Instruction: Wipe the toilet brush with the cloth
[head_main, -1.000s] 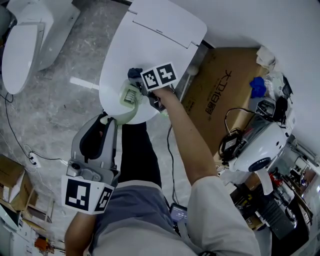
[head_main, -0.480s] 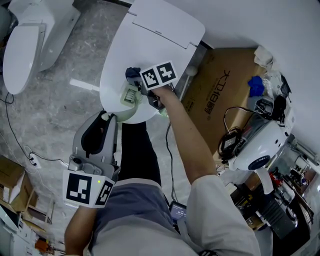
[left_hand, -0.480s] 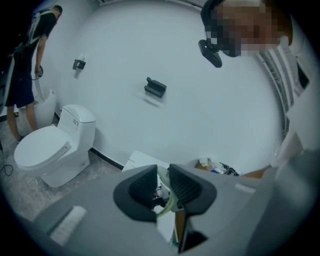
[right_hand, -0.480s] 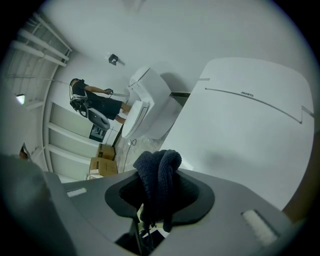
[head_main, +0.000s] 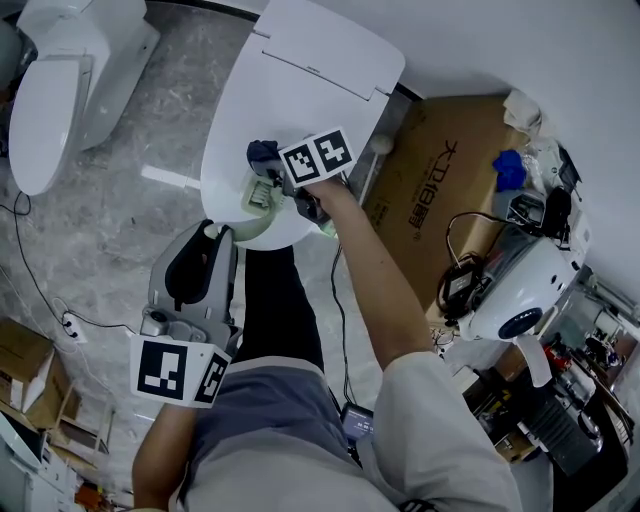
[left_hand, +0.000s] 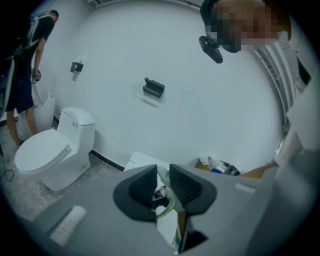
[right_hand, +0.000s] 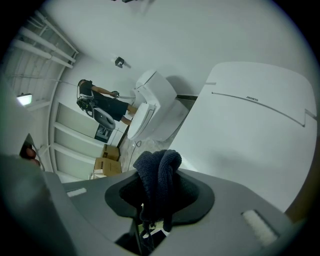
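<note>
Grey plastic frames the left gripper (left_hand: 161, 180), its jaws closed on the pale green handle of the toilet brush (head_main: 258, 195), which is held over the front edge of a closed white toilet lid (head_main: 310, 90). Just beyond, the right gripper (right_hand: 159, 192) pinches a bunched dark blue cloth (head_main: 262, 152) right beside the brush's head; whether they touch cannot be told. A second white toilet (head_main: 55, 80) stands farther off to the left, and a cardboard box (head_main: 440, 200) lies to the right.
</note>
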